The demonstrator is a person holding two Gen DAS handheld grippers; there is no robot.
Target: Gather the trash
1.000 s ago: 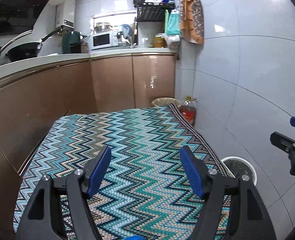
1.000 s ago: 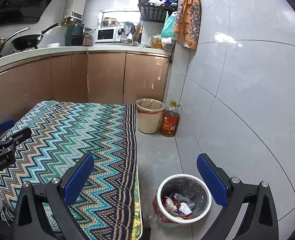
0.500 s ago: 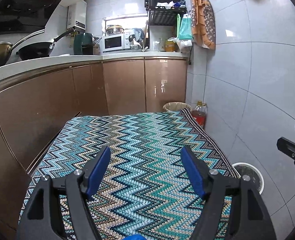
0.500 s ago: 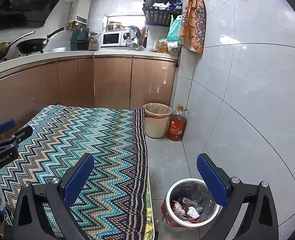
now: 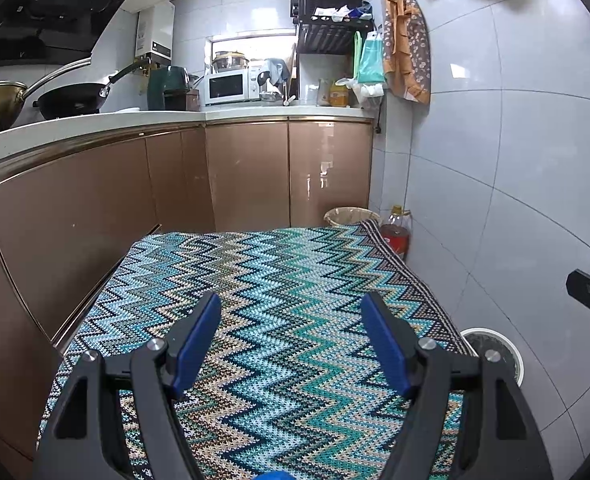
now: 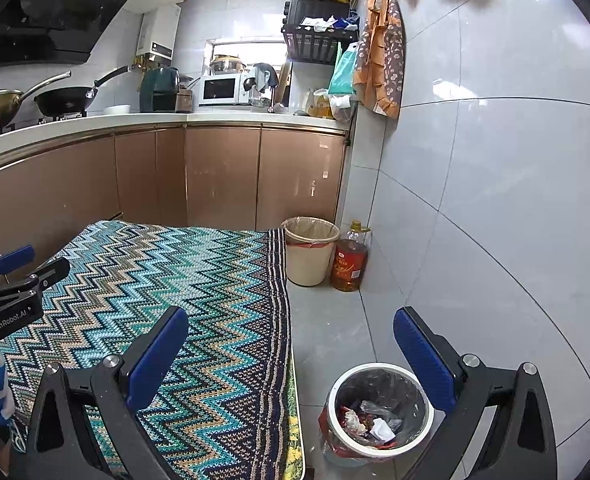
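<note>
My left gripper (image 5: 290,304) is open with nothing between its blue pads, hovering over a table covered in a zigzag-patterned cloth (image 5: 279,264). My right gripper (image 6: 290,316) is also open and empty, over the table's right edge (image 6: 283,320) and the floor. Just below and to the right of it stands a small white trash bin (image 6: 379,376), lined with a bag and holding crumpled paper and wrappers (image 6: 369,420). In the left wrist view only the rim of this bin (image 5: 491,338) shows past the table. No loose trash shows on the cloth.
A beige lined bin (image 6: 310,256) and an oil bottle (image 6: 349,260) stand in the far corner by the brown cabinets (image 6: 223,176). The tiled wall (image 6: 495,200) runs close on the right. Pans, a microwave and a rack sit on the counter (image 5: 95,124).
The scene has slid slightly down and to the right in both views. Both grippers stay open and empty.
</note>
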